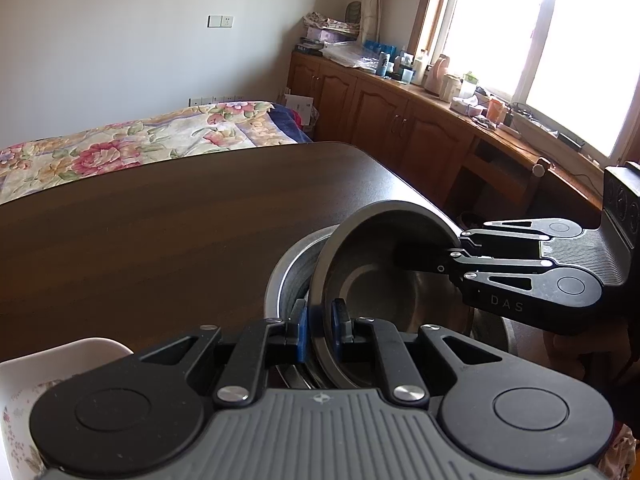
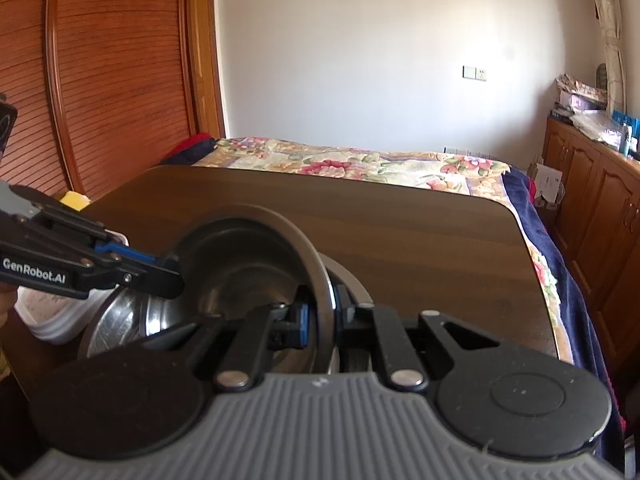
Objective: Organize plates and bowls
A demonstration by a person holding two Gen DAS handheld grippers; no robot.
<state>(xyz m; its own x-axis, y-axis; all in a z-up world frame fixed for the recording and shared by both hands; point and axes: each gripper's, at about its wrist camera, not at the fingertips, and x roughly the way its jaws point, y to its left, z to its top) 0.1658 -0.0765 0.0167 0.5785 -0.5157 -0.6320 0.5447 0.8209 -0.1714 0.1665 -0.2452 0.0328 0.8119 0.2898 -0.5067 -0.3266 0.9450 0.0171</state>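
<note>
Left gripper (image 1: 319, 334): I have its blue-padded jaws closed on the near rim of the upper steel bowl (image 1: 384, 264), one pad inside the wall and one outside.
Right gripper (image 2: 320, 316): my right jaws are pinched on the same bowl's rim at the opposite side; in the left wrist view its black fingers (image 1: 432, 260) reach into the bowl from the right.
Upper steel bowl: held tilted between both grippers, over the dishes beneath it; I cannot tell if it still touches them.
Lower steel dishes (image 1: 290, 276): a steel rim shows behind and left of the held bowl, and more metal edges below; how many are stacked I cannot make out.
White dish (image 1: 60, 368): floral-patterned, at the left, cut off by the frame edge and my left gripper body.
Table (image 1: 160, 220): dark wood, bare beyond the dishes.
Hidden: the bowl's underside and the stack's base are behind the gripper bodies.
</note>
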